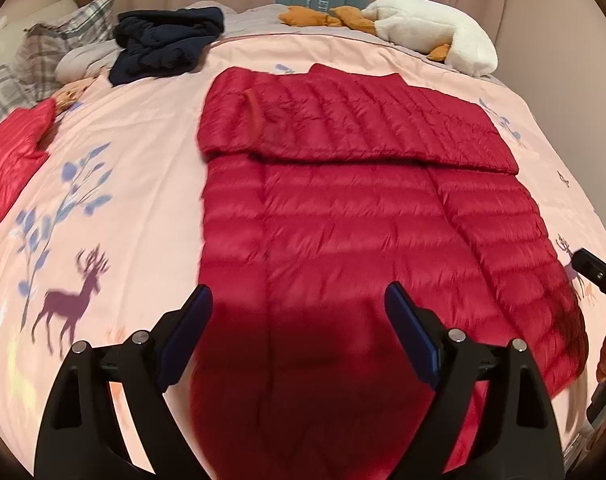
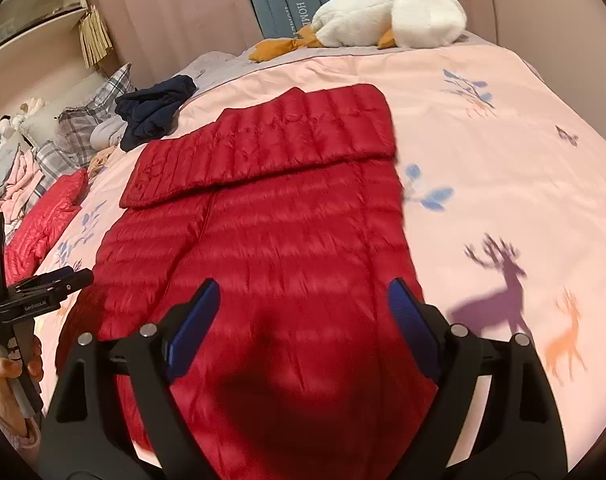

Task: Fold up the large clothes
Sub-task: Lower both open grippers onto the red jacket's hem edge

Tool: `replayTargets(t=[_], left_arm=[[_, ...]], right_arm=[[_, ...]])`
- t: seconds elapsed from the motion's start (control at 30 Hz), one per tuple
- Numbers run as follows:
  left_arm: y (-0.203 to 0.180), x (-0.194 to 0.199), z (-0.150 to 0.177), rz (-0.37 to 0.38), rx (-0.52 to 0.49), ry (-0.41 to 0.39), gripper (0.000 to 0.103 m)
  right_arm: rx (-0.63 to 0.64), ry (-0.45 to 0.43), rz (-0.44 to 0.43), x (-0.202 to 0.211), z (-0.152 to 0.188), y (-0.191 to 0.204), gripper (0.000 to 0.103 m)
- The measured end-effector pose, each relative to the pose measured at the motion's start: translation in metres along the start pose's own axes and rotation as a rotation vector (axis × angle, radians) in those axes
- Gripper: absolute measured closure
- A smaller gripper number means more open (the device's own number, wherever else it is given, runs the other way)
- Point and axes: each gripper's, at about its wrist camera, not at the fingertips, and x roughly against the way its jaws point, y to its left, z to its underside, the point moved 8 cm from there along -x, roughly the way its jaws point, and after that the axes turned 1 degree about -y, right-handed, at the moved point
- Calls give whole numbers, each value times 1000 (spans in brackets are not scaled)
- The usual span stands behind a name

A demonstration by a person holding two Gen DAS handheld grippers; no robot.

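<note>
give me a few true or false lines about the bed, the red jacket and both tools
1. The red down jacket has its far end folded back over itself. True.
2. The left tool is clamped on the jacket. False: its jaws stand open with nothing held.
3. The right tool is open over the jacket. True.
4. A white goose plush lies at the far edge of the bed. True.
5. The dark navy garment lies on top of the red jacket. False: it lies apart on the pink duvet.
</note>
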Motion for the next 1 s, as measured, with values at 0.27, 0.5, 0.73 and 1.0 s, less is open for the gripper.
replayTargets(t=[0.27, 0.5, 0.73, 1.0], left_arm=[[19, 16, 34, 8, 66, 24, 15], [50, 17, 61, 133, 255, 60, 15], [62, 16, 81, 294, 403, 58, 15], [43, 13, 80, 481, 420, 64, 12]], right_arm=[[-90, 30, 3, 20, 33, -26, 15], [-181, 63, -25, 22, 53, -44, 15], [-258, 94, -92, 20, 71, -49, 13], [-225, 103, -145, 11, 72, -28, 9]])
